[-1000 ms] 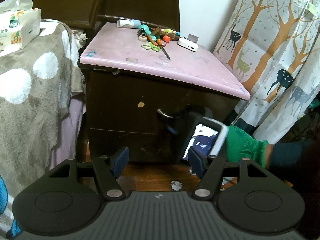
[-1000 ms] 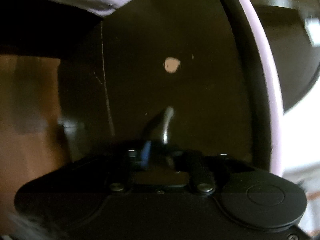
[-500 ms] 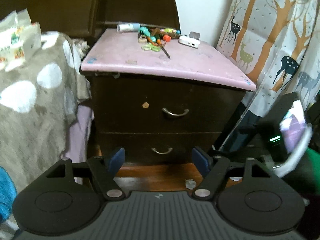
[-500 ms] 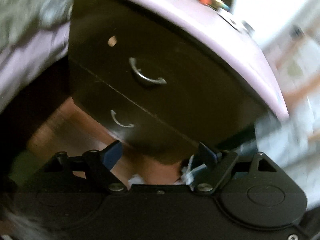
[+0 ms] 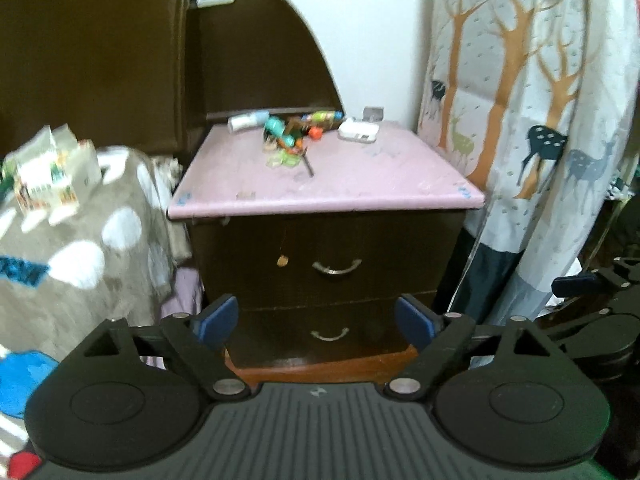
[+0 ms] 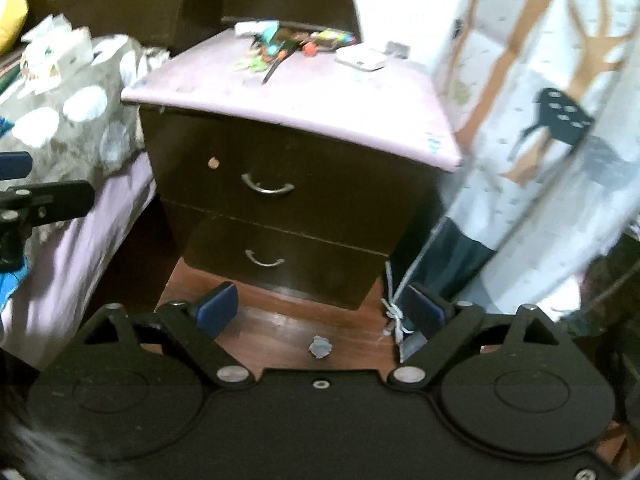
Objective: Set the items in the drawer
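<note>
Left wrist: items [image 5: 294,136] atop nightstand, well beyond spread left gripper [image 5: 316,322].

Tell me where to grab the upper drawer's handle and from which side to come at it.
Grip the upper drawer handle at the bottom of its curve, its middle, coming straight in from the front. It is a thin metal bow fixed at both ends and standing off the closed drawer front, so one finger probably fits above the bar, one below.

Both wrist views face the nightstand [image 5: 328,248] front from near, left straight-on, right angled, higher.
</note>
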### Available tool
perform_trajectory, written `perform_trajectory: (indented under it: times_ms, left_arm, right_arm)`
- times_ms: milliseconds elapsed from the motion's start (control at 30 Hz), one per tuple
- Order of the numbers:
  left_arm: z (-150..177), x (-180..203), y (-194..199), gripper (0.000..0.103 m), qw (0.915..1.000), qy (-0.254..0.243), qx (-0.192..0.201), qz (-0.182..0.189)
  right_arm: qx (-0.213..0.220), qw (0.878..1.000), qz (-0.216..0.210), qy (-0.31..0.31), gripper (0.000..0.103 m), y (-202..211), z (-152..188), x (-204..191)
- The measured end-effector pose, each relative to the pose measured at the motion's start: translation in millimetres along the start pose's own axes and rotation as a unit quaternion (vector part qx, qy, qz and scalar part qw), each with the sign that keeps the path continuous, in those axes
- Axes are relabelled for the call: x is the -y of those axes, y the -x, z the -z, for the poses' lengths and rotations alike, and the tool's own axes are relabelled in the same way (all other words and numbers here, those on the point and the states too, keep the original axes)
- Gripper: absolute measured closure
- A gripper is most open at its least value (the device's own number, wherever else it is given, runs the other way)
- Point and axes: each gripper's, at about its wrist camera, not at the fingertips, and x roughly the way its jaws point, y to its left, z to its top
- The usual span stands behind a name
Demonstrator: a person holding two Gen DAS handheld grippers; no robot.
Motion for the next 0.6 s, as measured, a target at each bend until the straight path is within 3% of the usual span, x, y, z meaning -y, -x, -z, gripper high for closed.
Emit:
perform_trajectory:
  times_ms: [267,433,600]
  left_arm:
    - [3,19,36,0.016,0.9997,0.021,0.0,0.016]
    - [8,35,51,0.016,0.9999,-0.015,0.003,-0.008]
    - [8,41,68,0.016,0.9998,-0.016,0.011,-0.003]
  right_arm:
    - [0.021,0.999,-0.006,-0.034,0.01,46,20,12]
    - [0.036,0.998,-0.01,-0.042,0.01,71,29,15]
    - [0.046,0.998,-0.013,-0.039,0.01,89,36,14]
